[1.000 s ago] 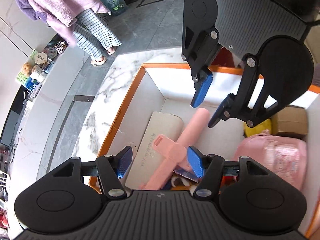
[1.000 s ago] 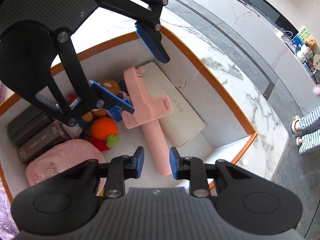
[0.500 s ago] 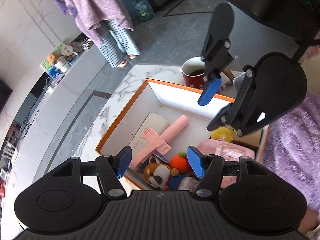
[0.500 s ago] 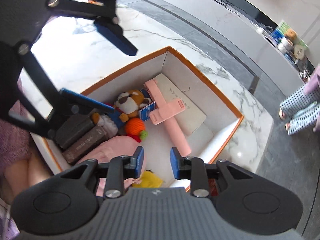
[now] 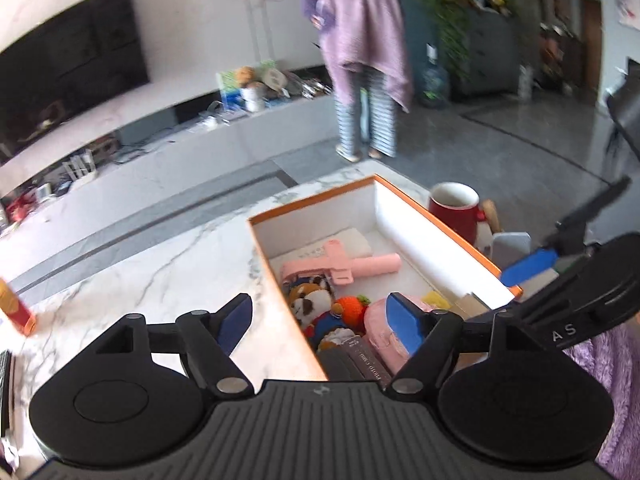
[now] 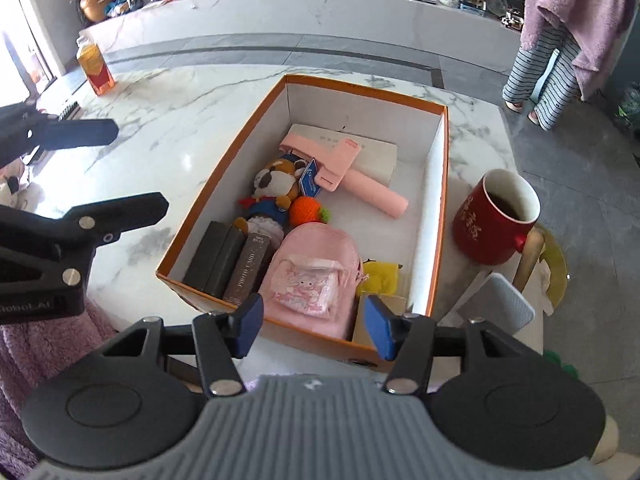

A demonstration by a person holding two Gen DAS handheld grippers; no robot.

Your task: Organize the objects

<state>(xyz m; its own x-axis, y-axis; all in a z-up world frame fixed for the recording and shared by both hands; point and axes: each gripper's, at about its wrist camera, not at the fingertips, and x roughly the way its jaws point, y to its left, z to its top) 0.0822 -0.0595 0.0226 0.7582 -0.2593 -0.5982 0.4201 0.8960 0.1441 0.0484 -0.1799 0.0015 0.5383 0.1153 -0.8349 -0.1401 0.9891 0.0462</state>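
Observation:
An orange-rimmed white box sits on the marble table and also shows in the left wrist view. Inside lie a pink lint roller, a plush animal, an orange knitted fruit, a pink mini backpack, dark boxes and a yellow item. My right gripper is open and empty, above the box's near edge. My left gripper is open and empty, above the box's near left wall.
A red mug with dark liquid stands right of the box, beside a grey-blue block. An orange bottle stands at the table's far left. A person in a purple robe stands beyond the table.
Both grippers have pulled up and back out of the box. The right gripper's jaws have spread wider. The pink lint roller stays lying in the box.

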